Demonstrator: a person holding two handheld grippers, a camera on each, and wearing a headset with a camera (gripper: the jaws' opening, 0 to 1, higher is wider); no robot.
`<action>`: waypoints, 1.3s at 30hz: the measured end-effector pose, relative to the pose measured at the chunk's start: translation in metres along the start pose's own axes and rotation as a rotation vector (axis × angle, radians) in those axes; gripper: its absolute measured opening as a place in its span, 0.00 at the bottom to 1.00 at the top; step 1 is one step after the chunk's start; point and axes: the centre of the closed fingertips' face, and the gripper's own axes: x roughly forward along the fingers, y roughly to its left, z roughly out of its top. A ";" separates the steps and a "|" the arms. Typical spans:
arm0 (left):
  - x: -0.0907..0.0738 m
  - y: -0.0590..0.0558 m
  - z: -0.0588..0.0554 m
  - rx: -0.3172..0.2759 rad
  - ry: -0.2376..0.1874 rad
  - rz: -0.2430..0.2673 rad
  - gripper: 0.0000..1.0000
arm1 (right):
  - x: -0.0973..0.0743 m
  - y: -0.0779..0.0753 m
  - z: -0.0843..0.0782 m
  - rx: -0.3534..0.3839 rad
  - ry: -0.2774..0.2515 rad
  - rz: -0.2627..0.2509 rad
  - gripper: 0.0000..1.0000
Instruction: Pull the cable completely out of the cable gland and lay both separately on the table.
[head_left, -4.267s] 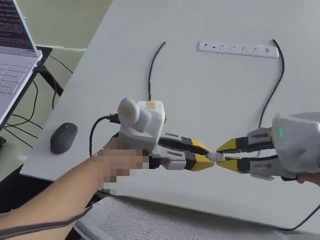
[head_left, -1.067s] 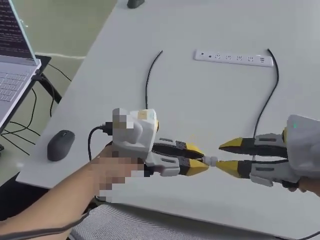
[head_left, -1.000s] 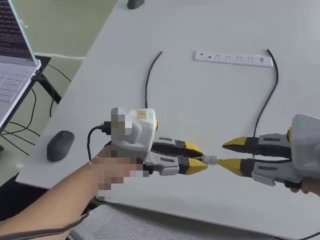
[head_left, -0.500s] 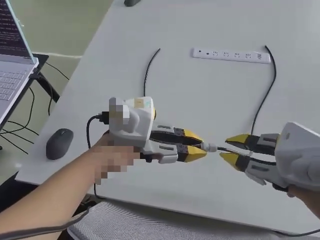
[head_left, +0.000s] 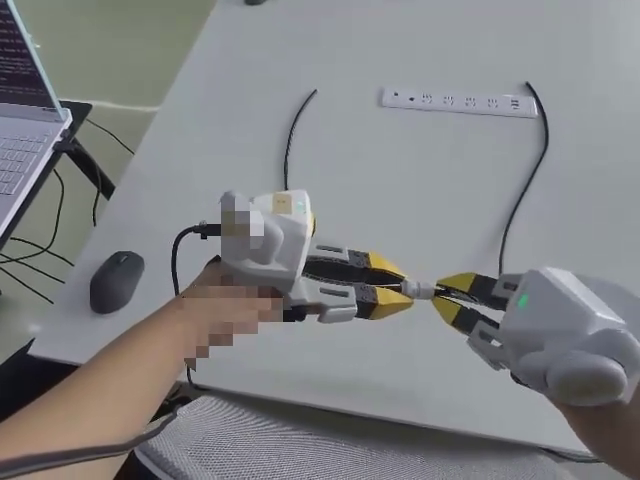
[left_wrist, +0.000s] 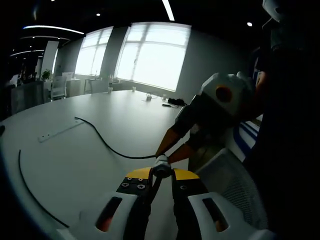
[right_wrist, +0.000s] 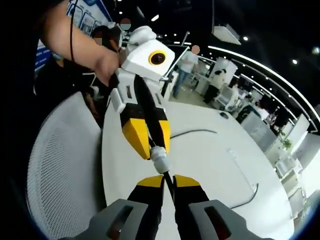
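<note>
Two grippers meet tip to tip above the near edge of the white table (head_left: 400, 170), with the task's pieces held in the air between them. In the head view, the left gripper (head_left: 405, 292) comes in from the left and its yellow jaws are closed on the small white cable gland (head_left: 421, 292), which sticks out past their tips. The right gripper (head_left: 442, 297) faces it from the right, its tips just beside the gland. From that height the link between the two is too thin to make out. The right gripper view shows it: a thin dark cable (right_wrist: 168, 184) leaves the end of the gland and runs straight down between the right jaws, which are drawn together and pinch it. The left gripper view looks the other way along the line, with the gland seated between its own jaw tips and the other gripper just beyond. How far the cable sits inside the gland cannot be told. The head view also shows what lies on the table: a power strip (head_left: 455, 100) at the far side with its black cord (head_left: 520, 200), a loose black lead (head_left: 291, 140) whose near end is hidden behind the left gripper, and a mouse (head_left: 116, 281) near the left edge. A laptop (head_left: 18, 150) stands off the table to the left, and a mesh chair (head_left: 300, 445) lies below the near edge.
</note>
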 end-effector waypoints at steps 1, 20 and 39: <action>0.000 0.000 0.000 0.000 0.002 0.000 0.15 | 0.000 0.001 -0.001 -0.011 0.005 0.002 0.02; -0.006 -0.001 0.001 -0.020 0.002 0.036 0.15 | 0.005 -0.003 -0.011 0.114 0.039 0.028 0.00; -0.007 -0.005 0.006 -0.057 -0.031 0.034 0.15 | -0.002 -0.019 -0.064 0.389 0.132 -0.047 0.00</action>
